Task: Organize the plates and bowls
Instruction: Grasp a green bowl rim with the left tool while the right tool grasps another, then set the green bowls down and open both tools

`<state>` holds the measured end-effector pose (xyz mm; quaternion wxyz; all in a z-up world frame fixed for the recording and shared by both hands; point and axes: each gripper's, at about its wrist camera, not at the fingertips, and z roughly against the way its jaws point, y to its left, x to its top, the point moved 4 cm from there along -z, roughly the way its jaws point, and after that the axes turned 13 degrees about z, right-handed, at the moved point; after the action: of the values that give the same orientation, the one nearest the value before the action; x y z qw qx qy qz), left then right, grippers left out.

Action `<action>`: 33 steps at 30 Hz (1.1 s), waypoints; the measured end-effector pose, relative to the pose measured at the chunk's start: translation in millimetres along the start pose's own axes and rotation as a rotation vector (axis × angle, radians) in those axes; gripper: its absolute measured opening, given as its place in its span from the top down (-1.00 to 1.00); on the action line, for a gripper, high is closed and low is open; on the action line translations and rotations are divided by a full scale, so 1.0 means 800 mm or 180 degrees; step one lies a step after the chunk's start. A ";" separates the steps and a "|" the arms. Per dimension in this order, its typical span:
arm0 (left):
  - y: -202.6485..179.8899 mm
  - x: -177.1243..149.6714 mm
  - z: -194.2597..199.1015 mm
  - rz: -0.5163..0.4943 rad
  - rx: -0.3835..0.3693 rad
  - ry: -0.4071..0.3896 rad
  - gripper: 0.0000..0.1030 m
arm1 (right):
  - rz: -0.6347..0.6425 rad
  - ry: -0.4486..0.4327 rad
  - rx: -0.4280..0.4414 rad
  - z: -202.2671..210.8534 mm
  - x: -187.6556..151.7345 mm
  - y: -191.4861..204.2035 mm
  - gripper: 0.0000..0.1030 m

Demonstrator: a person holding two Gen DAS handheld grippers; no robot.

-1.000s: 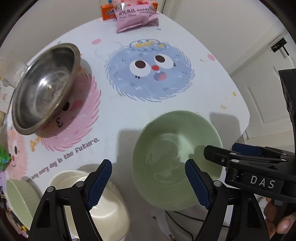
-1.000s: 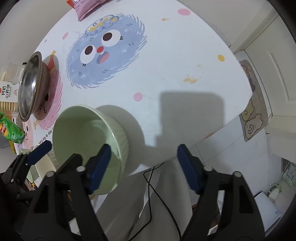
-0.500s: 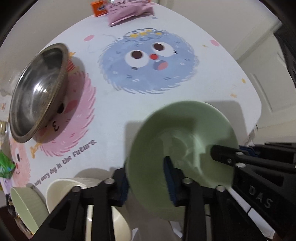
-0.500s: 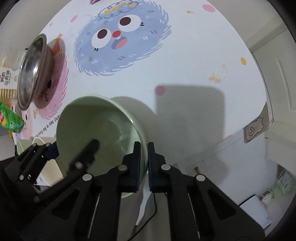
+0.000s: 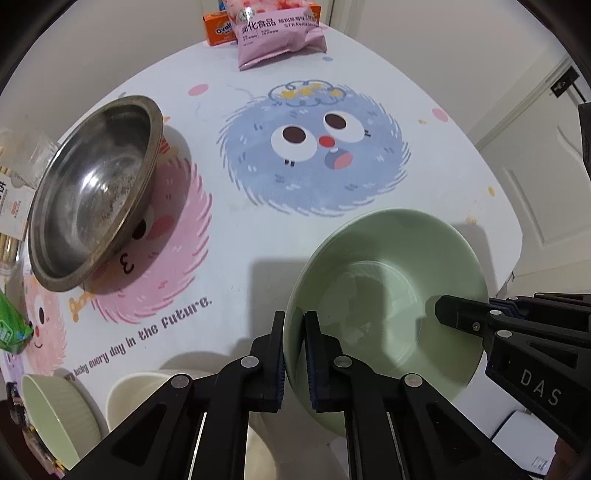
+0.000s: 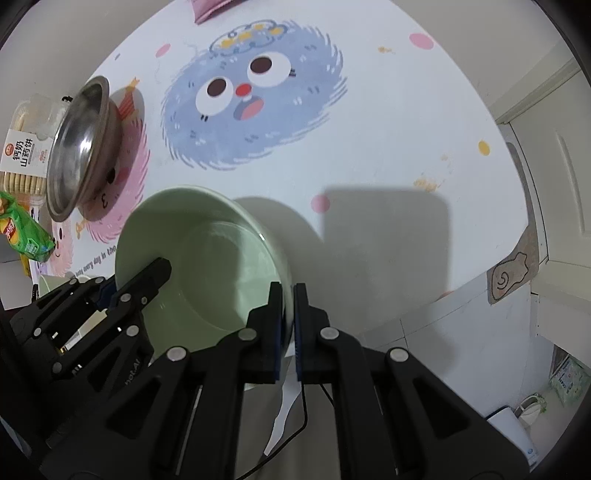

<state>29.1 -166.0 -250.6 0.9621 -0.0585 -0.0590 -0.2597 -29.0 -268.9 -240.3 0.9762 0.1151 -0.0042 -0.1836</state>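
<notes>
Both the left gripper and the right gripper are clenched on opposite rims of the pale green ceramic bowl; uneven lifting could let the glossy rim slip and drop at the near desk edge.

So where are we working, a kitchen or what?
Probably a home dining spot: a table with a cartoon cloth, snack packs, a steel bowl, and a door with a mat.
</notes>
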 end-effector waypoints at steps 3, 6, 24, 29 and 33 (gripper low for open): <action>-0.002 0.012 0.007 -0.0006 -0.0017 -0.0037 0.84 | -0.0050 -0.0044 0.0014 0.008 0.009 -0.001 0.87; 0.002 0.019 0.016 0.0008 -0.0057 -0.0081 0.84 | -0.0055 -0.0092 -0.0001 0.020 0.020 0.000 0.87; 0.015 0.142 -0.006 0.0237 -0.0076 -0.0125 0.84 | 0.0173 -0.0033 -0.0125 0.016 0.139 0.003 0.86; 0.012 0.156 -0.026 0.0409 0.0031 -0.0055 0.83 | 0.0354 0.0157 -0.0104 -0.002 0.174 -0.006 0.87; 0.011 0.169 -0.040 0.0506 0.0046 -0.0021 0.82 | 0.0445 0.0259 -0.0071 -0.014 0.196 -0.013 0.87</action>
<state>152.2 -229.5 -263.3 0.9799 -0.0570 -0.0592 -0.1818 114.0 -331.9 -258.9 0.9872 0.1110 0.0294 -0.1102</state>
